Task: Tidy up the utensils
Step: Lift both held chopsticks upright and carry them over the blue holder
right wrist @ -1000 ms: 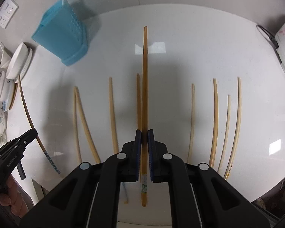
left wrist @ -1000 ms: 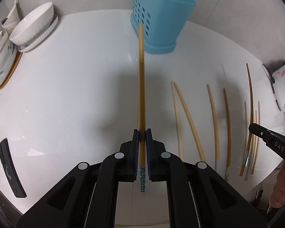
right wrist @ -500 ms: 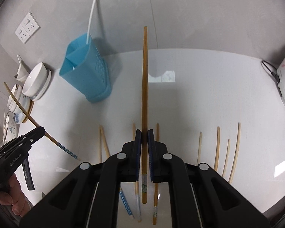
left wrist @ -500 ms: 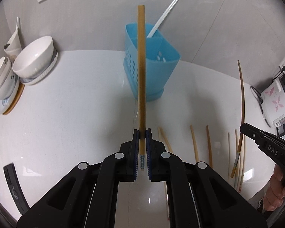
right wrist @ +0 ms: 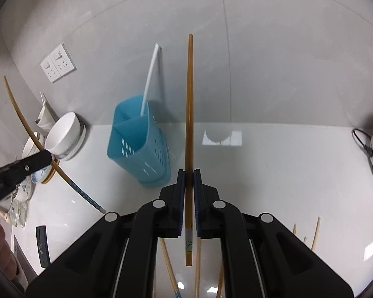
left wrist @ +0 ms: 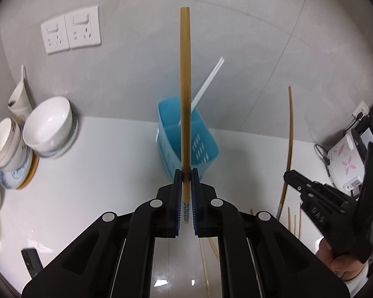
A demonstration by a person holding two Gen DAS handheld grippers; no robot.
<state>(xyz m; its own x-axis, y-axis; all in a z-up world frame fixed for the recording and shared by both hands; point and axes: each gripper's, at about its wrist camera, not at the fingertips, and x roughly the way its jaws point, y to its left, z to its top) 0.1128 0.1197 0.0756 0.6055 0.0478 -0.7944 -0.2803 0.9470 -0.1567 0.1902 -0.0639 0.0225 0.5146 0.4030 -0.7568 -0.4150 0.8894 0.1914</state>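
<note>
Left wrist view: the left tongs (left wrist: 186,173) are clenched on a bamboo chopstick (left wrist: 185,94) that stands up along the fingers, its blue-patterned end just below the pads. Directly behind it on the white worktop (left wrist: 107,178) is the blue perforated utensil holder (left wrist: 186,144), with a white straw (left wrist: 206,84) leaning out of it. To the left are stacked white bowls (left wrist: 49,124) on plates, and two wall sockets (left wrist: 70,32) sit on the grey wall above. At right the right tongs (left wrist: 289,175) grip a second, darker chopstick (left wrist: 289,134), with a white appliance (left wrist: 345,161) behind. Loose chopsticks (left wrist: 206,260) lie on the worktop below. Half a second ago the holder was higher in this view and the sockets were at the top edge; now the view is tilted further up the wall and the other tongs are closer.

Right wrist view: the right tongs (right wrist: 189,171) are clamped on the smooth brown chopstick (right wrist: 189,114), which points up in front of the wall. The holder (right wrist: 136,141), of glossy plastic with oval slots and an inner divider, stands just left of it, the straw (right wrist: 150,74) in its rear compartment. At far left the left tongs (right wrist: 47,156) hold their chopstick (right wrist: 37,139) slantwise in front of the bowls (right wrist: 64,131). A dark flat object (right wrist: 42,245) lies at the lower left. More chopsticks (right wrist: 315,233) lie on the glossy worktop (right wrist: 273,173). The holder looms larger than before.
</note>
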